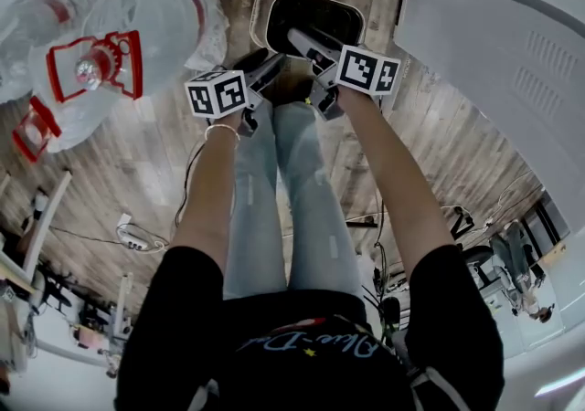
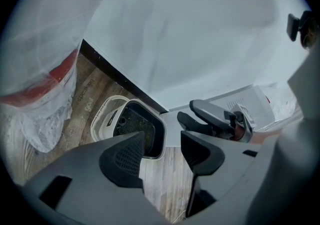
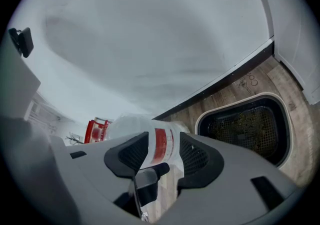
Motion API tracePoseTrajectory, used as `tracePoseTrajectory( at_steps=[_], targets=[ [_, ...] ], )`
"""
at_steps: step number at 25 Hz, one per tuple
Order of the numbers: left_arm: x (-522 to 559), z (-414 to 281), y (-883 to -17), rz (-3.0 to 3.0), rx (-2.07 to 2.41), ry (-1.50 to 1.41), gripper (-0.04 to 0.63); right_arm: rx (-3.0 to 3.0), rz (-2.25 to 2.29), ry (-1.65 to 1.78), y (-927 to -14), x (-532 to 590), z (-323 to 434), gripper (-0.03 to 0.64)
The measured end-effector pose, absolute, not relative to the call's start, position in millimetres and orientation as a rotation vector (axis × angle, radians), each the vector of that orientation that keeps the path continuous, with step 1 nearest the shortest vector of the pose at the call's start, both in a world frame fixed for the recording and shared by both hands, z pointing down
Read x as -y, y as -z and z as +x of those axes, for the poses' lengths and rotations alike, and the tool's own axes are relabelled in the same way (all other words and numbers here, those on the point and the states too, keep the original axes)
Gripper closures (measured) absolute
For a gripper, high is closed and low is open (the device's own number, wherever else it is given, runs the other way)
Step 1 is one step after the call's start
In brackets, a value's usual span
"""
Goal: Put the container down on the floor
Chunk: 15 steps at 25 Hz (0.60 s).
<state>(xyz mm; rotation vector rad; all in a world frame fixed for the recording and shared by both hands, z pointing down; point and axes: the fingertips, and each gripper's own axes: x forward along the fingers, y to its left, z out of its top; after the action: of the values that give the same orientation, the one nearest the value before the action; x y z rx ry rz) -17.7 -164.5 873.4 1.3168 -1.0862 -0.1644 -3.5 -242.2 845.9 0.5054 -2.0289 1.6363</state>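
On the wood floor sits the container, just ahead of and below both tools. Left hand-held gripper and right hand-held gripper hover above it, jaws spread, pinching nothing, neither touching it.

Smooth plastic container, matt wood-plank floor
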Motion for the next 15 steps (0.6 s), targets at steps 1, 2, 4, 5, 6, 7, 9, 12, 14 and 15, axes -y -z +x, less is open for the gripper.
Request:
tracePoseTrajectory(
  at_steps=[1,2,4,5,6,7,9,12,14,15],
  targets=[
    [166,-19,-870,1.324,1.099,0.174,0.376,2.036,0.511,-1.644,-843,241,-4,0.43],
    [168,-20,-865,1.334,1.112,0.181,0.382,2.05,0.522,-1.646,-838,242,-4,0.458],
    [172,-20,-852,1.359,1.127,0.195,0.396,2.092,0.56,-1.636,-826,246,-2,0.549],
    [174,-19,-845,1.369,1.128,0.203,0.402,2.11,0.585,-1.632,-820,249,1,0.572],
    [176,-18,-838,1.378,1.129,0.213,0.417,2.123,0.612,-1.632,-814,252,3,0.593],
    [178,-18,-831,1.386,1.135,0.224,0.44,2.132,0.636,-1.637,-808,254,6,0.599],
    [181,-21,-819,1.397,1.158,0.237,0.499,2.145,0.681,-1.645,-798,257,12,0.609],
    [185,-33,-804,1.417,1.206,0.226,0.52,2.175,0.768,-1.622,-780,267,20,0.617],
    [186,-41,-792,1.436,1.238,0.227,0.558,2.197,0.808,-1.589,-768,269,26,0.617],
    [187,-44,-785,1.444,1.248,0.231,0.566,2.208,0.808,-1.548,-763,268,29,0.617]
  ],
)
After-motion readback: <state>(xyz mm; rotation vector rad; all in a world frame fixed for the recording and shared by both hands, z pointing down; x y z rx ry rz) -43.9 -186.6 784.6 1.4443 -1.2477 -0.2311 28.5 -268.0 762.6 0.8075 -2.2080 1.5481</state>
